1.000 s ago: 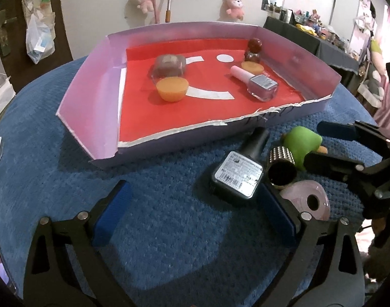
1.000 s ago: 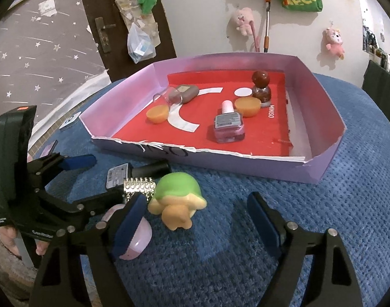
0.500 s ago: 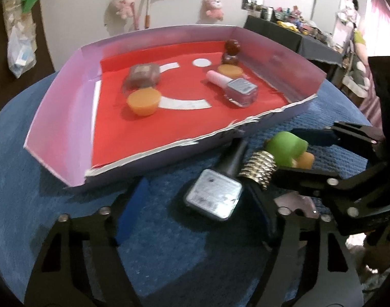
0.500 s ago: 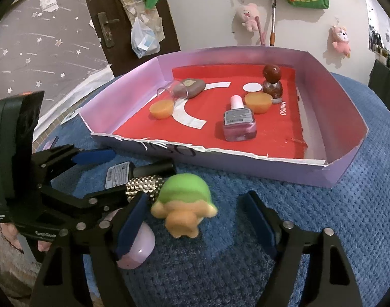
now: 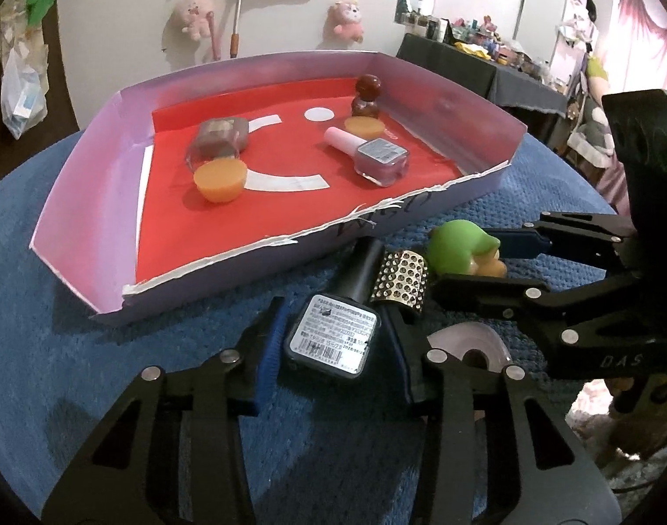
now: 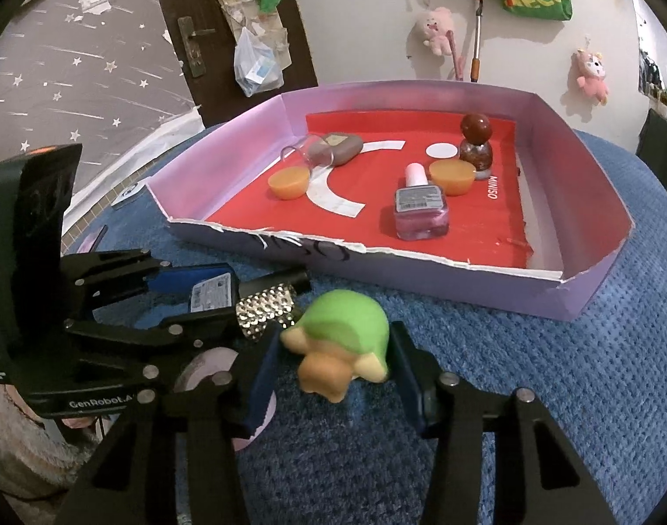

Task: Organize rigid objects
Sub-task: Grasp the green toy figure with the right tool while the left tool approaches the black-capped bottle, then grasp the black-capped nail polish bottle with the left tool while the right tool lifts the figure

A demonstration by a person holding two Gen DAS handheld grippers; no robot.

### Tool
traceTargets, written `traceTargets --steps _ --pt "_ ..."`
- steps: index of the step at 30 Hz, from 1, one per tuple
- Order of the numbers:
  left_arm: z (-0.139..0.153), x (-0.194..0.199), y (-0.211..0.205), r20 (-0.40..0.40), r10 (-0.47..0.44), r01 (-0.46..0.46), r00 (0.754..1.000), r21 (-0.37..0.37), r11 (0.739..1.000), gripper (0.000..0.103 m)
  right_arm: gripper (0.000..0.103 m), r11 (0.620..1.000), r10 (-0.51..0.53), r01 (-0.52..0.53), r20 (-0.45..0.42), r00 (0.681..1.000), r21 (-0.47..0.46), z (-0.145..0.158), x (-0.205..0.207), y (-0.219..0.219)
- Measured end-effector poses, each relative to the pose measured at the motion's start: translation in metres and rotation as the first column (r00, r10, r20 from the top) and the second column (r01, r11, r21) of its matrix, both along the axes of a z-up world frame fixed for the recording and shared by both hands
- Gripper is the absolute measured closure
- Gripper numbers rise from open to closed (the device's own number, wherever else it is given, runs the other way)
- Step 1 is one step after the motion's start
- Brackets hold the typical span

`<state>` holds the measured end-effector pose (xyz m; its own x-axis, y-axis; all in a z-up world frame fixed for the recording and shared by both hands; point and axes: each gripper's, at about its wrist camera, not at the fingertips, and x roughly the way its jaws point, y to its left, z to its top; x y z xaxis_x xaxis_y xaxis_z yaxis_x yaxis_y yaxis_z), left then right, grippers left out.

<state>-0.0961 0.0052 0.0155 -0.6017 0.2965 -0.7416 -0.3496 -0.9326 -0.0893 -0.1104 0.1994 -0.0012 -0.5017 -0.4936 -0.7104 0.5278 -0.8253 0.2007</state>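
pink disc (image 5: 467, 343) half hidden behind gripper (image 5: 333, 343)

A rough, woven blue cloth (image 5: 93, 350) is spread under a cardboard tray (image 5: 84, 201) with torn paper edges. Beside the tray, a glossy glass bottle (image 5: 333, 332), a studded metal cap (image 5: 401, 278) and a smooth rubbery toy (image 6: 346, 341) are seen.

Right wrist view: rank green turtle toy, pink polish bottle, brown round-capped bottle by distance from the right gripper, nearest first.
1. green turtle toy, between the fingers of the right gripper.
2. pink polish bottle, lying mid-tray.
3. brown round-capped bottle, upright near the tray's back wall.
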Motion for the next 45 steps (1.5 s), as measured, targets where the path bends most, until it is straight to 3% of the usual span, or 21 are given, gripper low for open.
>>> traceTargets --steps 13,28,36,45 --pt "0.012 0.017 -0.024 -0.019 0.061 -0.06 0.998 0.064 0.996 0.064 0.052 0.999 -0.02 0.02 -0.008 1.0 -0.025 0.009 0.005 0.01" --pt "0.032 0.028 -0.021 -0.066 0.042 -0.036 0.997 0.09 0.995 0.064 0.052 0.999 -0.004 0.003 -0.028 1.0 -0.053 0.022 0.015 0.01" --pt "0.049 0.029 -0.02 -0.11 0.033 -0.021 0.993 0.114 0.993 0.064 0.052 0.993 0.021 -0.026 -0.046 0.999 -0.112 0.043 0.02 0.013" --pt "0.065 0.018 -0.022 -0.151 0.038 -0.018 0.988 0.13 0.991 0.064 0.052 0.992 0.035 -0.045 -0.086 0.996 -0.12 0.062 0.016 0.011"
